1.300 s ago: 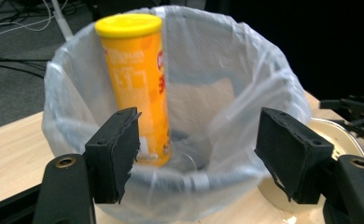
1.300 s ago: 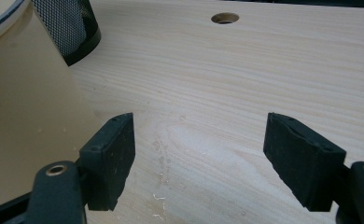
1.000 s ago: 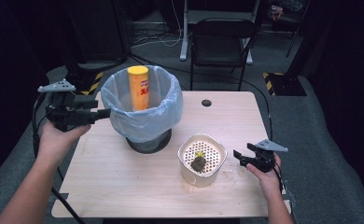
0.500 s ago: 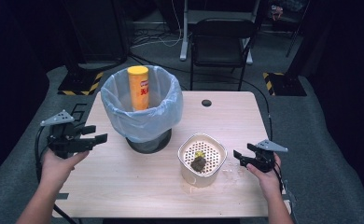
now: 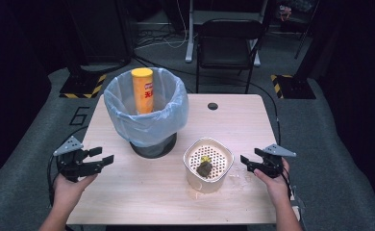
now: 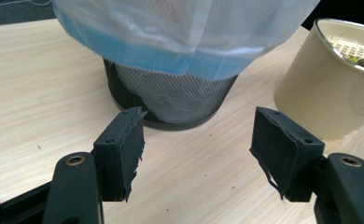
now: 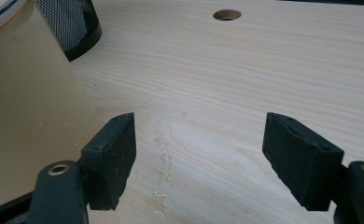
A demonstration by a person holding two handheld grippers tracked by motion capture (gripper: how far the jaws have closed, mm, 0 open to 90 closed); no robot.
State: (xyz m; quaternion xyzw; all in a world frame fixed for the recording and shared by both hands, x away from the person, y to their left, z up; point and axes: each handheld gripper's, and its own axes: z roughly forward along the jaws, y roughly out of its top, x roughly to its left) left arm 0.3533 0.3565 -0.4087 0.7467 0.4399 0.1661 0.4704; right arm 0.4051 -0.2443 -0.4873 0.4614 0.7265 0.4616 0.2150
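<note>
A black mesh bin [image 5: 153,144] lined with a pale blue bag [image 5: 147,118] stands at the table's left middle, with a yellow tube can [image 5: 143,89] upright inside. To its right sits a cream container [image 5: 197,178] with a perforated insert holding a dark lump [image 5: 205,168]. My left gripper [image 5: 104,155] hovers low at the table's left edge and points at the bin [image 6: 171,98]. Its jaws have just been closing a little, stand apart, and have nothing between them [image 6: 199,149]. My right gripper [image 5: 250,156] is open and empty just right of the cream container [image 7: 26,102].
The light wooden table [image 5: 142,197] has a cable hole [image 5: 212,106] at the back right. Small wet spots [image 7: 164,158] lie on the wood beside the cream container. A black chair [image 5: 229,38] stands behind the table, and dark floor surrounds it.
My left gripper has come down from beside the bin's rim to just above the table's left edge. The right gripper has stayed in place.
</note>
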